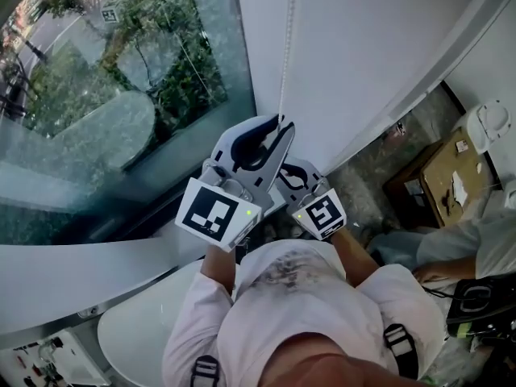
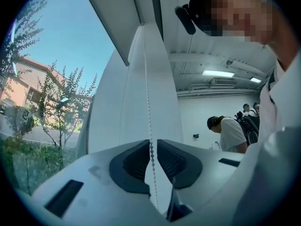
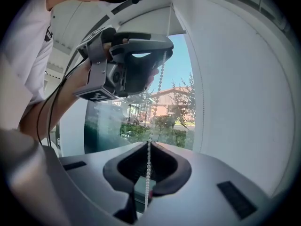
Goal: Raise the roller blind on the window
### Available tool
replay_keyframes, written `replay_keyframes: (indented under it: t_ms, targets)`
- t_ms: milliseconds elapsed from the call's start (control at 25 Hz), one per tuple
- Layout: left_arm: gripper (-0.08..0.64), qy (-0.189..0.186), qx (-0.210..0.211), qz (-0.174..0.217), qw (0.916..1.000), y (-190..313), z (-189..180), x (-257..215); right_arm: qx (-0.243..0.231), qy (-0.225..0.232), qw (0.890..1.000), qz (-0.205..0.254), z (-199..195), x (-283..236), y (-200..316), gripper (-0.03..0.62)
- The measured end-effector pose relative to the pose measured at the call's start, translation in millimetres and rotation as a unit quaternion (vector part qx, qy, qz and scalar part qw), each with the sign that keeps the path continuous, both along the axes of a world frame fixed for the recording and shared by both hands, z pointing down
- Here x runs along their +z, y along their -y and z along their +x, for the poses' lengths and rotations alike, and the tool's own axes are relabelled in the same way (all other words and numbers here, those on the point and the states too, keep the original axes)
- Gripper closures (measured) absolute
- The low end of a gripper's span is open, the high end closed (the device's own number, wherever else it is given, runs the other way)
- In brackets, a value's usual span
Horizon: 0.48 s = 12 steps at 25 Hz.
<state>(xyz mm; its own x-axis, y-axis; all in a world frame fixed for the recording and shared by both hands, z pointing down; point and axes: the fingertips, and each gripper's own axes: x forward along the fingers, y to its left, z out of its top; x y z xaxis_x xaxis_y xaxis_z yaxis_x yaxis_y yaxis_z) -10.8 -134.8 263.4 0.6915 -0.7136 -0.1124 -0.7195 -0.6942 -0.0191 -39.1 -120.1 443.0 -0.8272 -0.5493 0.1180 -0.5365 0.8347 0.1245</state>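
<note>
A white bead chain [image 1: 284,47] hangs beside the window glass [image 1: 105,87] against the white wall. My left gripper [image 1: 280,124] is higher up and is shut on the bead chain [image 2: 148,117], which runs up to the blind's top. Just below it, my right gripper [image 1: 292,173] is also shut on the bead chain [image 3: 149,159]. In the right gripper view the left gripper [image 3: 162,55] shows above, with the chain running down from its jaws. The rolled blind [image 3: 155,20] sits at the top of the window.
A white sill [image 1: 89,272] runs below the window. At the right stand a brown cardboard box [image 1: 447,172] and a white bin [image 1: 488,123]. A second person's arm [image 1: 451,244] rests at the right edge. More people stand in the room behind me.
</note>
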Motion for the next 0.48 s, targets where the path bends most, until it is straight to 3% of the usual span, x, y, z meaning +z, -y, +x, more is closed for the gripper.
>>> replay_keyframes:
  t_ms: [80, 480]
  targets:
    - [0.541, 0.001, -0.006, 0.003, 1.0, 2.4, 0.7, 0.6, -0.003, 0.003, 1.0, -0.002, -0.7, 0.1, -1.2, 0.522]
    - [0.549, -0.012, 0.0, 0.002, 0.9999, -4.5, -2.0, 22.7, -0.003, -0.007, 0.999, -0.034, -3.0, 21.9, -3.1, 0.522]
